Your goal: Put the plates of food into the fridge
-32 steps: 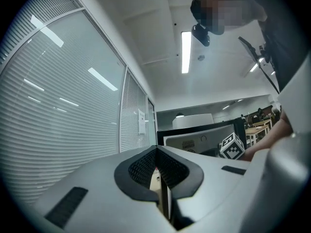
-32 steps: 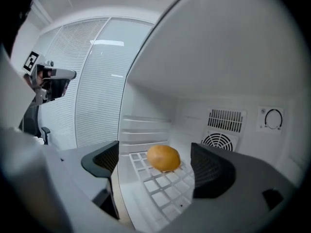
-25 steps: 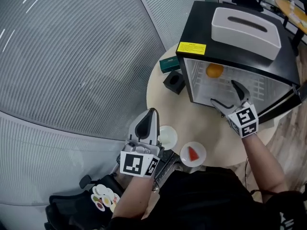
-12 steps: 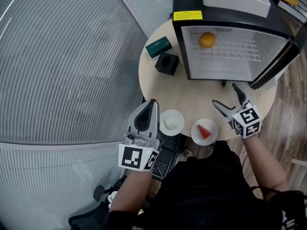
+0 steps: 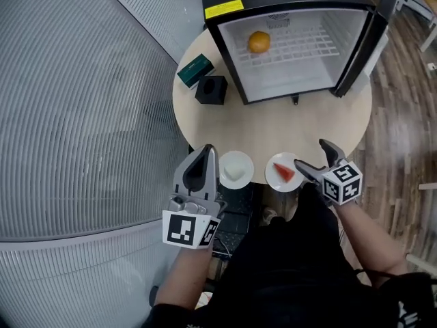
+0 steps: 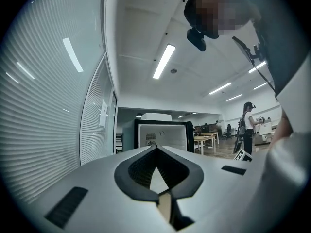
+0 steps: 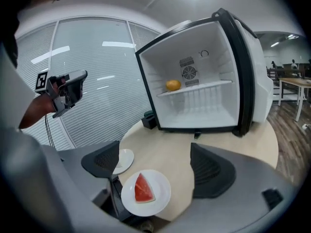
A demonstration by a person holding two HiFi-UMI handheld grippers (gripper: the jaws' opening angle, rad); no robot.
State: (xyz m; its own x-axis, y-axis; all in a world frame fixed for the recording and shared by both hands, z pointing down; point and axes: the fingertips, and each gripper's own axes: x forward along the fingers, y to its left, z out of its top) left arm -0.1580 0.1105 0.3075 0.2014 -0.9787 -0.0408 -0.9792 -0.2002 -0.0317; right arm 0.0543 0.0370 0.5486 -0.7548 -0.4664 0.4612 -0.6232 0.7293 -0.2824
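A white plate (image 5: 274,178) with a watermelon slice (image 5: 285,172) sits at the table's near edge, and a second white plate (image 5: 236,169) with a pale piece of food sits just left of it. My right gripper (image 5: 311,154) is open just right of the watermelon plate, and in the right gripper view that plate (image 7: 146,192) lies low between its open fingers (image 7: 211,169). My left gripper (image 5: 207,150) is shut and empty, off the table's edge left of the pale plate. The black fridge (image 5: 273,2) stands open with an orange (image 5: 259,42) on its shelf.
The fridge door (image 5: 362,43) swings out at the right. A green box (image 5: 195,69) and a black cube holder (image 5: 212,89) stand left of the fridge on the round table (image 5: 300,125). Slatted glass walls curve along the left. A person (image 6: 248,125) stands far off.
My right gripper has drawn back from the fridge mouth to the watermelon plate at the near edge. The left gripper has stayed shut beside the pale plate.
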